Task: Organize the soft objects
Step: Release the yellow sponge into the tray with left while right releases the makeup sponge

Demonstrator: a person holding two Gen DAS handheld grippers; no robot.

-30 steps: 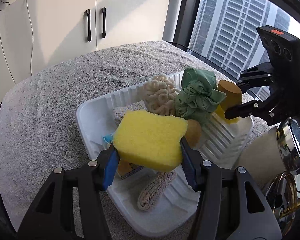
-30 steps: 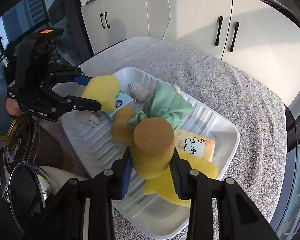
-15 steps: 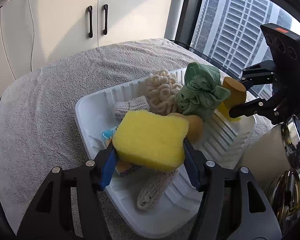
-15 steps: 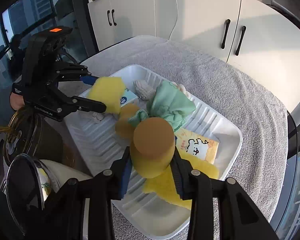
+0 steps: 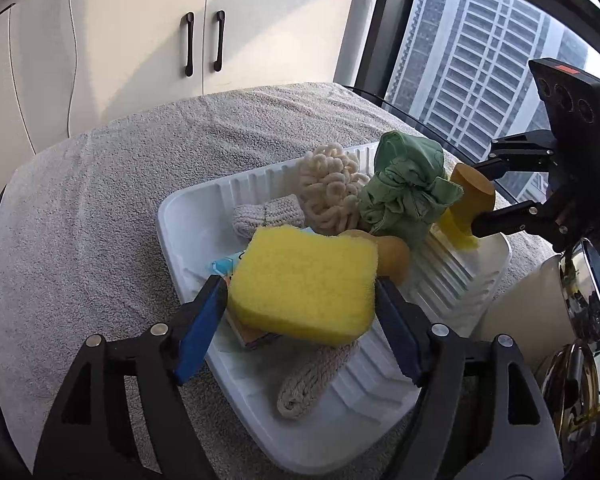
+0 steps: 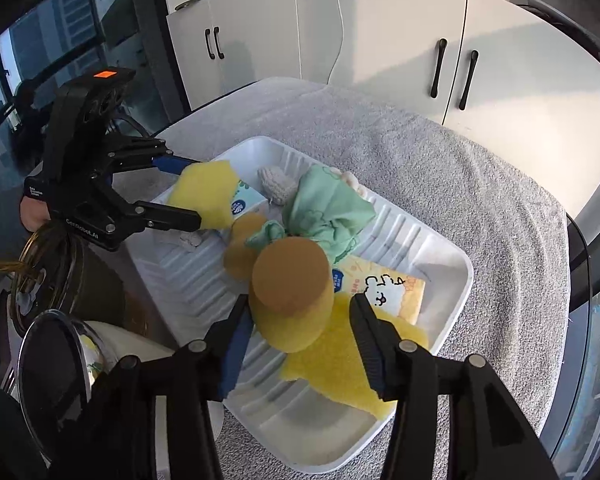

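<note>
My left gripper [image 5: 300, 300] is shut on a yellow rectangular sponge [image 5: 304, 280] and holds it above the near-left part of the white ribbed tray [image 5: 188, 216]; it also shows in the right wrist view [image 6: 188, 196]. My right gripper [image 6: 300, 320] has its jaws spread wider than the brown-topped round sponge [image 6: 290, 292] between them; a gap shows on the right side. That sponge also shows in the left wrist view [image 5: 470, 200]. The tray holds a green cloth bundle [image 5: 404, 188], a cream looped scrubber [image 5: 330, 188], knitted cloths [image 5: 266, 214], a flat yellow cloth [image 6: 340, 364] and printed packets [image 6: 384, 288].
The tray sits on a grey towel [image 5: 100, 200] over a round table. A white container with a chrome lid [image 5: 572, 288] and a brass-rimmed object [image 5: 572, 384] stand at the table's right edge. White cabinets [image 5: 204, 32] are behind. A window [image 5: 480, 60] is at right.
My right gripper has opened around the round sponge, which was squeezed before. My left gripper holds the yellow sponge and has drawn back slightly.
</note>
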